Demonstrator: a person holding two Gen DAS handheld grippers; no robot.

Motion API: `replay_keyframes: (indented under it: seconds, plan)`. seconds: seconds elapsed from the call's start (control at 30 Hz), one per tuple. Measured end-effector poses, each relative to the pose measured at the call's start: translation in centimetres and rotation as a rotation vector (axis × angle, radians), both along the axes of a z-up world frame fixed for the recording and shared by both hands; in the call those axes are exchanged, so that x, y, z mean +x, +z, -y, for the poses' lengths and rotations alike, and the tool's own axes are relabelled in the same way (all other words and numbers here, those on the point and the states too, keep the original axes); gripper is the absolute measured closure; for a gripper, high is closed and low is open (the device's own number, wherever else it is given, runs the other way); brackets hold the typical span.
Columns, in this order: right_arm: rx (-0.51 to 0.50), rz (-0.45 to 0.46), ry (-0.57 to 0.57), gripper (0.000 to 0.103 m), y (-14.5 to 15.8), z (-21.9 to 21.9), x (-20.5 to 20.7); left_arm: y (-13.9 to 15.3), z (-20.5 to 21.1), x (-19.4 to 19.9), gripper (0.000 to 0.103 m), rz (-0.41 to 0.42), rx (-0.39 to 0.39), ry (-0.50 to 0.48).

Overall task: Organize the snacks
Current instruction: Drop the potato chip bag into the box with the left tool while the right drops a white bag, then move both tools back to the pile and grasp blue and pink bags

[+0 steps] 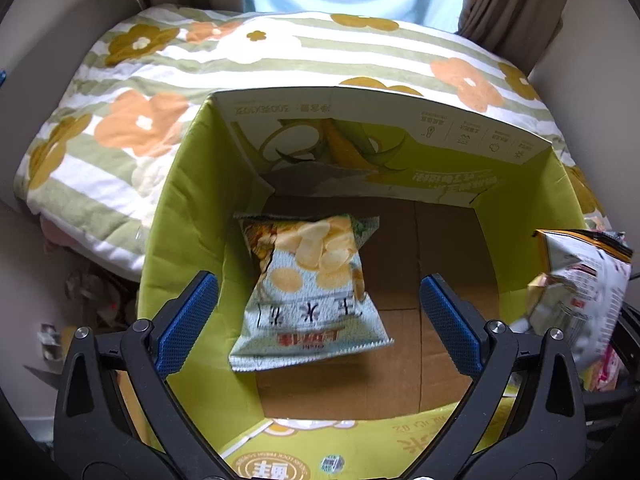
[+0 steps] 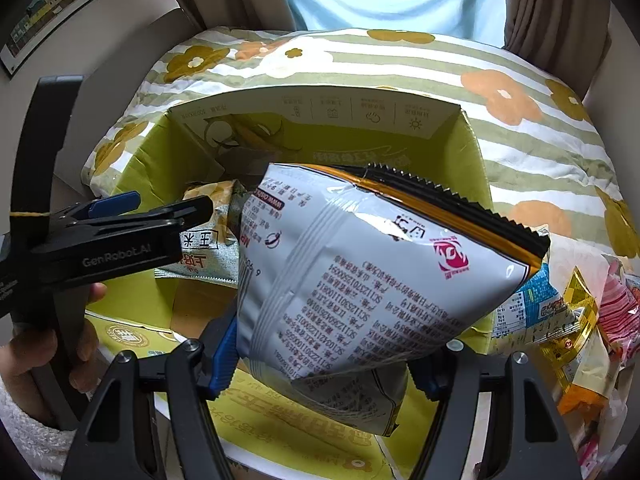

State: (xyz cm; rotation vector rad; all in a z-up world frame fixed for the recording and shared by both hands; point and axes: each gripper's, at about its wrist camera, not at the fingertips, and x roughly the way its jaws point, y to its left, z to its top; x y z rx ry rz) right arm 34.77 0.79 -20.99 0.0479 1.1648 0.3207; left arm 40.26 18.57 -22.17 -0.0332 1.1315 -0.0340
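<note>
Striped floral bedding [image 1: 168, 92] forms the support surface, backed by brown curtains [image 2: 552, 4]. Nearest the right wrist camera, a silver snack bag [image 2: 360, 280] is clamped between the closed-in jaws of the right gripper [image 2: 320, 360], held above the near edge of the green carton [image 1: 188, 208]. The left gripper [image 1: 320, 316] is held with jaws spread wide, gripping nothing. Beyond it, a corn-chip packet [image 1: 312, 292] is seen over the carton floor. Loose snack packets [image 2: 576, 320] are piled right of the carton
</note>
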Motion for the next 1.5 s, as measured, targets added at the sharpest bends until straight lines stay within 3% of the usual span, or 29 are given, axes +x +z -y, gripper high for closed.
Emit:
replay_keyframes:
  seconds: [0.4, 0.43, 0.47, 0.5, 0.63, 1.17, 1.5]
  plan:
    - [0.031, -0.081, 0.135, 0.033, -1.2, -1.9, 0.7, 1.5, -2.7, -2.4, 0.003, 0.017, -0.046, 0.092]
    - [0.019, -0.078, 0.137, 0.023, -1.4, -2.1, 0.6, 1.7, -2.8, -2.5, 0.003, 0.022, -0.049, 0.093]
    - [0.017, -0.072, 0.134, 0.006, -1.6, -2.2, 0.5, 1.9, -2.9, -2.6, 0.003, 0.029, -0.052, 0.092]
    - [0.023, -0.063, 0.130, 0.000, -1.7, -2.2, 0.4, 2.1, -3.0, -2.9, 0.003, 0.033, -0.051, 0.090]
    - [0.023, -0.030, 0.122, 0.000, -1.7, -2.1, -0.2, 2.6, -2.9, -3.6, 0.003, 0.045, -0.017, 0.088]
    - [0.024, 0.023, 0.119, 0.000, 1.3, -1.1, -2.4, 4.8, -1.2, -6.4, 0.003, 0.095, -0.035, 0.058]
    - [0.004, 0.082, 0.020, 0.000, 3.5, 1.5, -4.8, 6.2, 2.1, -7.9, 0.003, 0.125, -0.068, -0.046]
